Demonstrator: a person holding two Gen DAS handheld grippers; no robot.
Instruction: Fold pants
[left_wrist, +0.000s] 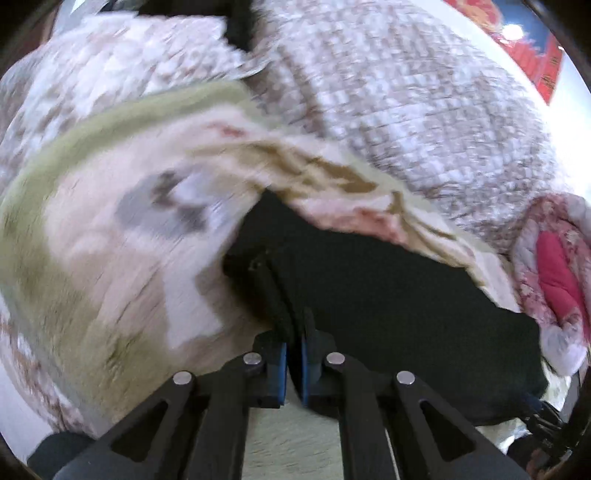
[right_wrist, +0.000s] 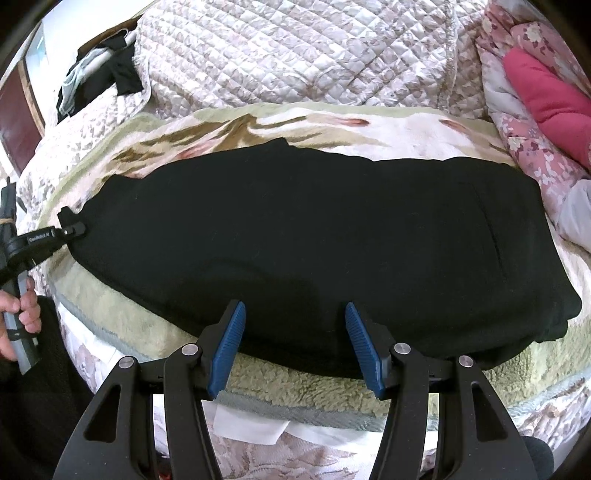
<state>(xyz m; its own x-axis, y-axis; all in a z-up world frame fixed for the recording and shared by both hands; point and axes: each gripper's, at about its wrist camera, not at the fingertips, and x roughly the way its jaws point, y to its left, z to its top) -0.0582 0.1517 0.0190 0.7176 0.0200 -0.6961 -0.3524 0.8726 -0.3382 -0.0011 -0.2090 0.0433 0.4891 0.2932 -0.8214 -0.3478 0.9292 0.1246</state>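
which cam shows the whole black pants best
The right wrist view: the black fabric pants lie sharp and end to end across the fleece blanket. The left wrist view is blurred and shows only the part of the pants near the left gripper.

Left wrist view: motion blur smears the blanket (left_wrist: 110, 229) and quilt (left_wrist: 388, 92); patterns unreadable. Left gripper (left_wrist: 293, 354) pads pinch the black pants (left_wrist: 369, 295), hiding the gripped edge. Right wrist view: pants' near edge hidden behind right gripper (right_wrist: 293, 343) fingers.
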